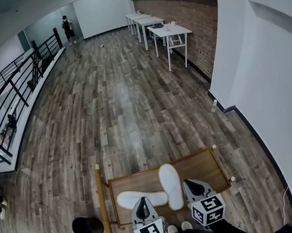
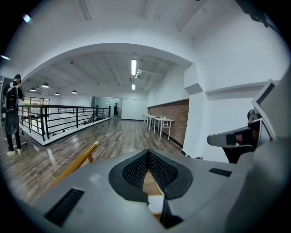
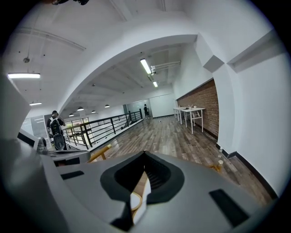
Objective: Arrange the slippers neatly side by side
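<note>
Apparently the slippers (image 1: 170, 185) lie just beyond both closed jaws, untouched.

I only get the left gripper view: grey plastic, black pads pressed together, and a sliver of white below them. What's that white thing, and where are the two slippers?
Observer: That white is part of a slipper. The head view shows both on a wooden table. The sideways slipper lies across it and the lengthwise slipper points away, so they make an L rather than a neat pair.
Operator: Is the other gripper carrying anything?
Observer: No. In its own view the right gripper has its jaws together with nothing pinched. In the head view it hangs over the table, just right of the lengthwise slipper.
</note>
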Demonstrator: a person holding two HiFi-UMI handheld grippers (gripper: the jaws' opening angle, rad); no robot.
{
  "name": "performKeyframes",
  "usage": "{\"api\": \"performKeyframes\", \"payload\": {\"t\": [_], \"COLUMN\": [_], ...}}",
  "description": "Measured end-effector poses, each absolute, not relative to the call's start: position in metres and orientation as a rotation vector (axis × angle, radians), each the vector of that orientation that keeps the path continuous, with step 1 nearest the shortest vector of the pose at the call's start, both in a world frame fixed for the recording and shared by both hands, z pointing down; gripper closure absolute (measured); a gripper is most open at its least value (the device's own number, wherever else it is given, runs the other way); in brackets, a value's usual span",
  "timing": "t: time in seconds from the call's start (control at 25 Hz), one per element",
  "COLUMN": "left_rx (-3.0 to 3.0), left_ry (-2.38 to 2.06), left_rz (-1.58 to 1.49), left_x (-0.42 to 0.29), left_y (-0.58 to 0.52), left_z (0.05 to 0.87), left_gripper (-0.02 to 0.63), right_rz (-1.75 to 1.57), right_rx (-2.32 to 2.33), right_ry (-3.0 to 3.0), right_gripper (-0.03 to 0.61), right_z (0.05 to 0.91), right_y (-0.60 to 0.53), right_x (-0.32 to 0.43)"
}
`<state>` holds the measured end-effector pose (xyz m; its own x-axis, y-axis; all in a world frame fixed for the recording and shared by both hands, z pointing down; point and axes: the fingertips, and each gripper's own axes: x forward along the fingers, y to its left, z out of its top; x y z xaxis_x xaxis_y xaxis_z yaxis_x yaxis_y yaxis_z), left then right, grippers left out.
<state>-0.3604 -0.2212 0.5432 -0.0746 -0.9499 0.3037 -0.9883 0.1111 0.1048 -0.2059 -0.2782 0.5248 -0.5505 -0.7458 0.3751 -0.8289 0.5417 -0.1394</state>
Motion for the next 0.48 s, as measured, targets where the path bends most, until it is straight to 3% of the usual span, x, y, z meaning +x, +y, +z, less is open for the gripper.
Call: {"api": "performKeyframes", "payload": {"t": [0.48], "left_rx": [1.799], "left_ry": [-2.076], "left_rz": [0.132], "left_x": [-0.361], "left_y": [-0.211], "left_z": [0.574], "left_gripper": [0.612], "right_rz": [0.437], "right_rx": [1.276], "right_ry": [-2.535], "right_gripper": [0.580], "right_z": [0.525], "right_y": [-0.282], "right_x": [-0.207]}}
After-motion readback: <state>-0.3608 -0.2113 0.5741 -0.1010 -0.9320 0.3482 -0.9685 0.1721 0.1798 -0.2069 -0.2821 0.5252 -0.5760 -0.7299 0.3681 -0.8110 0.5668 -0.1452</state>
